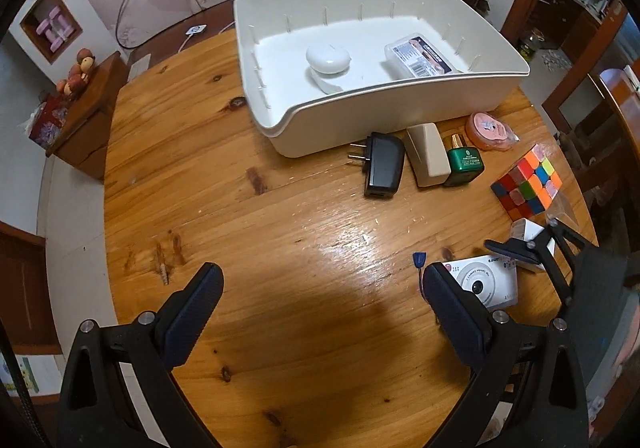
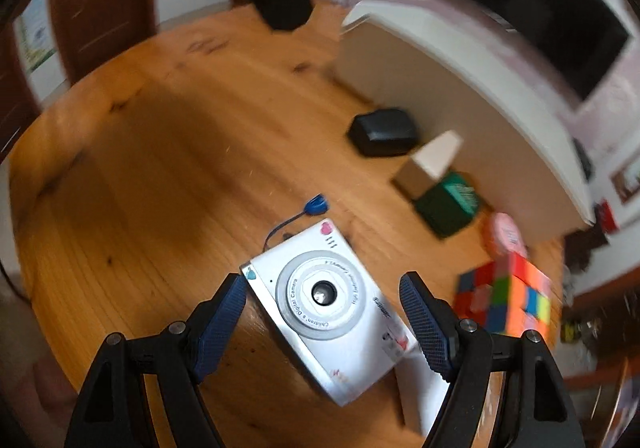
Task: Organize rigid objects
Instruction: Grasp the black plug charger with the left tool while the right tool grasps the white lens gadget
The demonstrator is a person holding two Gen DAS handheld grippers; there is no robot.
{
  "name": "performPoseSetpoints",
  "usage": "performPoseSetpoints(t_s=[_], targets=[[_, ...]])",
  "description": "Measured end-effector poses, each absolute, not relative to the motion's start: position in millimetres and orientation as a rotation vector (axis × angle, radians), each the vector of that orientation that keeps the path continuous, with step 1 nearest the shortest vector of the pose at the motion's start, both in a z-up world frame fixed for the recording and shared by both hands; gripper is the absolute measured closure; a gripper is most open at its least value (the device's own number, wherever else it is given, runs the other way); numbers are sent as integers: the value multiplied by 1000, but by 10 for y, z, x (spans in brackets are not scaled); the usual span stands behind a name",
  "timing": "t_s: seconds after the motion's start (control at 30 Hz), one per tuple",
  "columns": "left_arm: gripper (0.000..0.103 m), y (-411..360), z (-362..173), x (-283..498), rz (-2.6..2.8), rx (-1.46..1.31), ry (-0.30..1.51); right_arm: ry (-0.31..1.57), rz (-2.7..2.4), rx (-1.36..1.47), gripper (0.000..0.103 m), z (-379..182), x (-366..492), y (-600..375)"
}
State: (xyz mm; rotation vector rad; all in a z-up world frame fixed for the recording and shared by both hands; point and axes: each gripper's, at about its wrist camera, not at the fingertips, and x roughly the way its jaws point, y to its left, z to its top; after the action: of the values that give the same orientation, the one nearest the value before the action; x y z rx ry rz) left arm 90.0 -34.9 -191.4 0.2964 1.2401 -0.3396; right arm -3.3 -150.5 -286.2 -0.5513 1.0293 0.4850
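- The right gripper (image 2: 322, 312) is opened wide, with one blue finger on each side of the children's digital camera (image 2: 326, 308); the fingers do not touch it, as far as the blurred right wrist view lets me judge.
- The camera lies flat on the wooden table (image 1: 248, 248) with its lens up. Its long axis runs from about 11 o'clock to 5 o'clock in the right wrist view.
- A thin strap with a blue tip (image 2: 316, 205) leaves the camera's far corner and points toward 12 o'clock.
- The left gripper (image 1: 322, 300) is also opened wide and holds nothing; it hovers over bare table.
- In the left wrist view the camera (image 1: 486, 282) is at 4 o'clock, just behind the gripper's right finger (image 1: 456, 312).
- The white bin (image 1: 400, 115) stands at 1 o'clock. Inside it lie a white rounded case (image 1: 328, 59) and a clear flat box (image 1: 420, 55).
- In front of the bin lie, side by side, a black charger (image 1: 382, 165) with its prongs toward 9 o'clock, a beige block (image 1: 428, 153), a green bottle (image 1: 464, 161) and a pink round case (image 1: 490, 129).
- The colour cube (image 1: 528, 181) sits at 3 o'clock, near the table edge.
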Motion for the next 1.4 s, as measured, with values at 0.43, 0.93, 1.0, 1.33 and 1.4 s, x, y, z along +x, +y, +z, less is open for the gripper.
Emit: performPoseSetpoints(t_s=[0.43, 0.93, 1.0, 1.33, 1.4], targets=[[3, -900, -2406, 1353, -376, 348, 1238, 1156, 659, -487, 33, -2870, 171, -1588], [6, -1023, -2737, 1638, -270, 280, 1269, 1196, 555, -230, 36, -2783, 53, -1815], [11, -1021, -2743, 1653, -251, 266, 1258, 1201, 546, -203, 37, -2750, 97, -1857], [45, -1006, -2770, 1661, -230, 163, 1210, 1200, 517, -138, 37, -2741, 113, -1962], [45, -975, -2764, 1652, -232, 145, 1215, 1200, 510, -127, 37, -2735, 103, -1979]])
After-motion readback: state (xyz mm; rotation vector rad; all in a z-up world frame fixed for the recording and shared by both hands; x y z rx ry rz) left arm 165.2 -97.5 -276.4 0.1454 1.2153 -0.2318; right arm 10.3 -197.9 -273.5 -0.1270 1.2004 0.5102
